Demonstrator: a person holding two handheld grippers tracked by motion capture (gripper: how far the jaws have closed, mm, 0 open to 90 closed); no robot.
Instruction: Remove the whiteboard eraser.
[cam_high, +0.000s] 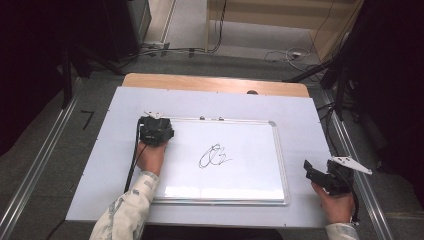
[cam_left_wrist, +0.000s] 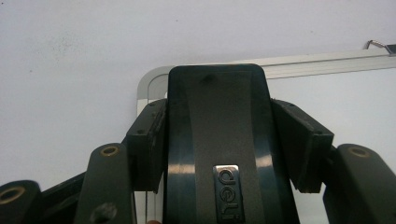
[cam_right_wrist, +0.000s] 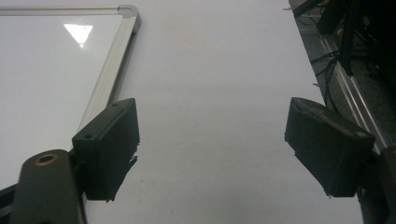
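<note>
A black whiteboard eraser with a small silver logo plate stands between the jaws of my left gripper, and both pads press on its sides. That left gripper rests at the far left corner of the whiteboard. A black scribble marks the middle of the board. My right gripper hovers to the right of the board over the white sheet, and its jaws stand wide apart. In the right gripper view the right gripper holds nothing, and the whiteboard's corner lies at the upper left.
The board lies on a white sheet that covers a wooden table. Metal rails run along both sides of the table. Cables lie on the floor beyond it. A metal hook sits on the board's far edge.
</note>
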